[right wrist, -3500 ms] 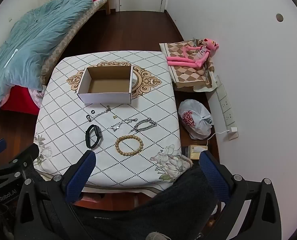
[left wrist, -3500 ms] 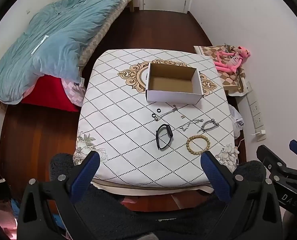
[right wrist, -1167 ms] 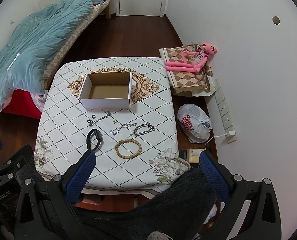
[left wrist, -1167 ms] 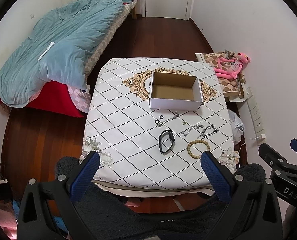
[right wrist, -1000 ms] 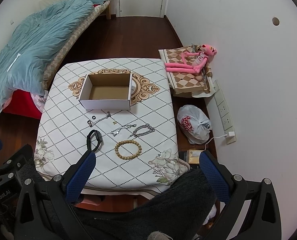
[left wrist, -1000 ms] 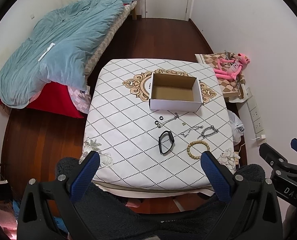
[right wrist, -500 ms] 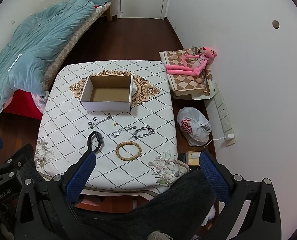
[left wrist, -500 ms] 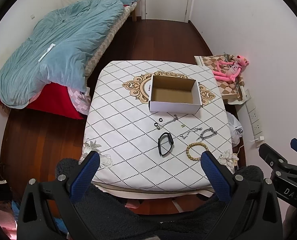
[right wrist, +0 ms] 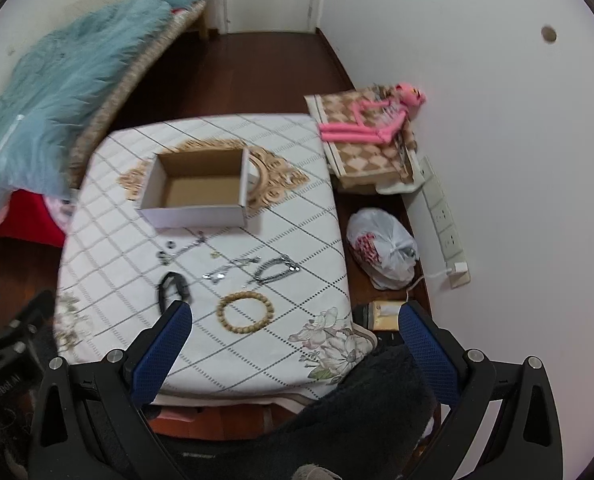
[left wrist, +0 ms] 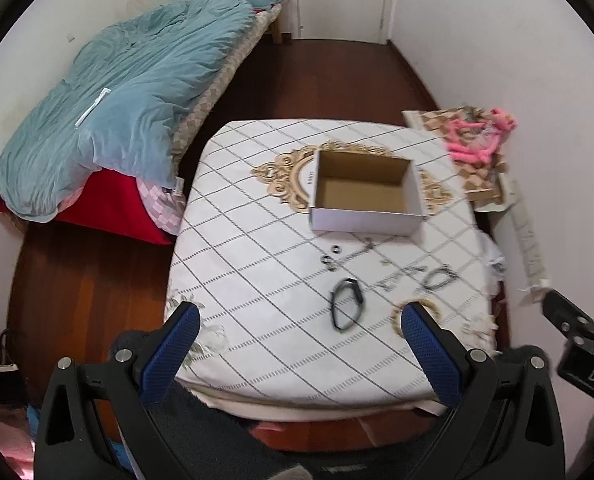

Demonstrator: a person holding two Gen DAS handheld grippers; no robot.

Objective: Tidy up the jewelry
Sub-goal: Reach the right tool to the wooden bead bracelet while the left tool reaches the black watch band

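An open, empty white cardboard box stands on the patterned table. In front of it lie a black band, a wooden bead bracelet, silver chains, small rings and a thin chain. My left gripper and right gripper are both open and empty, held above the table's near edge. The left finger half hides the bead bracelet in the left wrist view.
A bed with a blue duvet is on the left. A pink plush toy on a checkered cushion, a white plastic bag and wall sockets are on the right. Dark wood floor surrounds the table.
Both grippers have moved closer to the table, so the box and jewelry look larger. Both stay open and empty. Nothing on the table has moved.
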